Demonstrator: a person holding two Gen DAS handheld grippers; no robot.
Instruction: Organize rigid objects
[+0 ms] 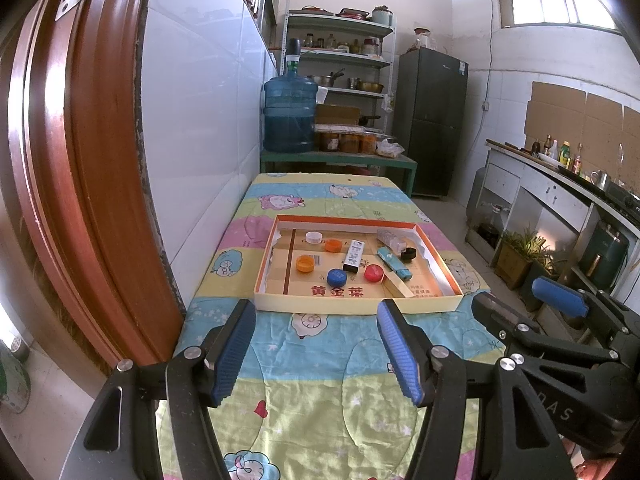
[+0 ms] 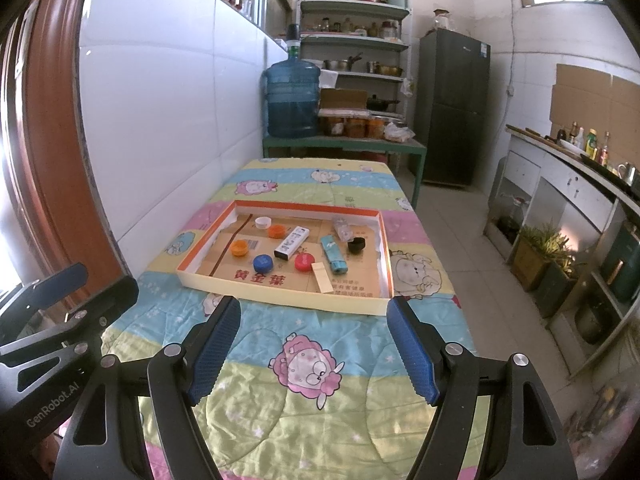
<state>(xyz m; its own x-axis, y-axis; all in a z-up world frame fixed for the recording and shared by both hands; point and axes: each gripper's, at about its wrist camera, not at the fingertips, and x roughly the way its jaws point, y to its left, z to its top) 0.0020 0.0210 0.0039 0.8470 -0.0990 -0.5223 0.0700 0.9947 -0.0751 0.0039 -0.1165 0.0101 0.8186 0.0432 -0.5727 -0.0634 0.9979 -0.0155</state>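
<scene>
Hovering over the quilt, left gripper (image 1: 316,354) and right gripper (image 2: 314,354) both gape wide, holding nothing. Just ahead, the shallow box (image 1: 356,304) holds orange cap (image 1: 305,263), blue cap (image 1: 336,277), red cap (image 1: 374,273), lighter (image 1: 394,263).

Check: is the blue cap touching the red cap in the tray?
Apart. The left wrist view shows bare cardboard tray floor between the blue cap and the red cap; the right wrist view shows the same gap.
</scene>
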